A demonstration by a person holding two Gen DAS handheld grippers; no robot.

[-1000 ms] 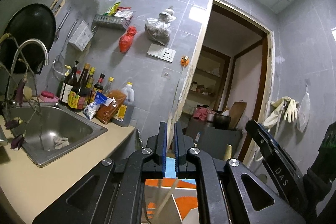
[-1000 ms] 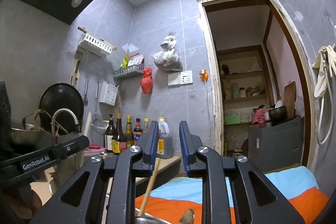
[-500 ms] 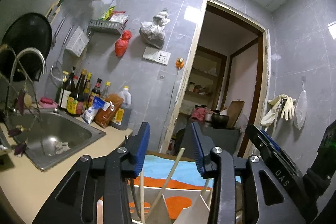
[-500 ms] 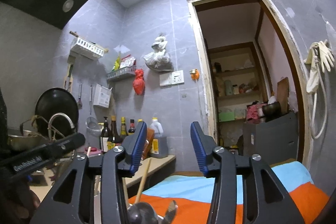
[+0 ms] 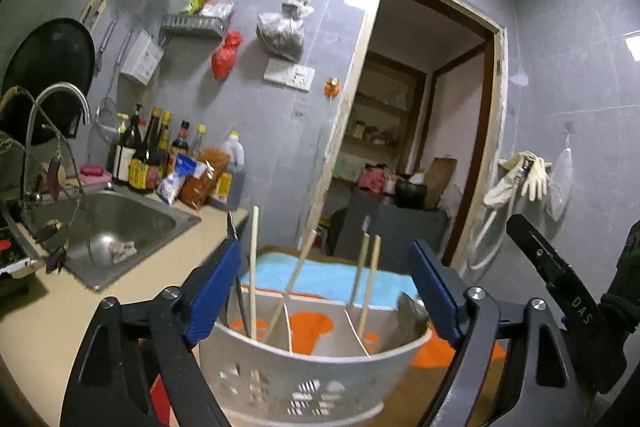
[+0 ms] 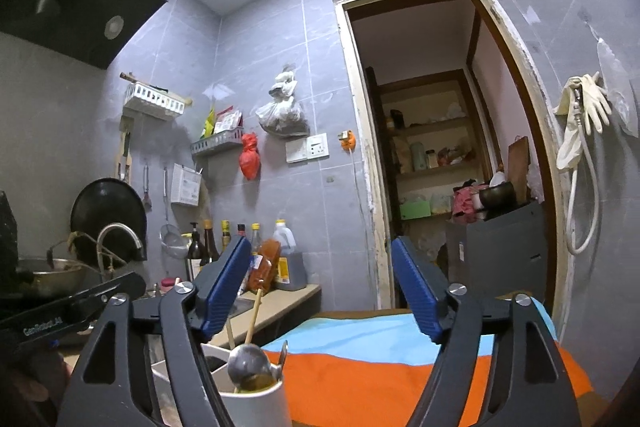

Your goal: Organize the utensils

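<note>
Between the blue pads of the left gripper (image 5: 326, 291), which stand wide apart and hold nothing, rises a white utensil caddy (image 5: 304, 379) with slotted walls and inner dividers. Wooden chopsticks (image 5: 253, 267) stand and lean in its compartments, two more (image 5: 367, 279) upright further right, and a metal spoon (image 5: 410, 309) sits against its right rim. The caddy rests over an orange and blue cloth (image 5: 340, 277).

Seen from the right wrist, the right gripper (image 6: 326, 297) is likewise spread wide and empty, above that cloth (image 6: 380, 363). The caddy (image 6: 256, 403) lies low and left of its fingers, a ladle-like spoon bowl (image 6: 248, 367) and a chopstick (image 6: 253, 315) poking out of it.

Left of the caddy, a beige counter (image 5: 48, 319) carries a steel sink (image 5: 100, 227) with a curved tap (image 5: 60, 107). Sauce bottles (image 5: 148, 155) crowd the wall behind the sink, and a black pan (image 5: 48, 67) hangs above. An open doorway (image 5: 420, 147) lies beyond, with pale rubber gloves (image 5: 524, 175) hung to its right.
</note>
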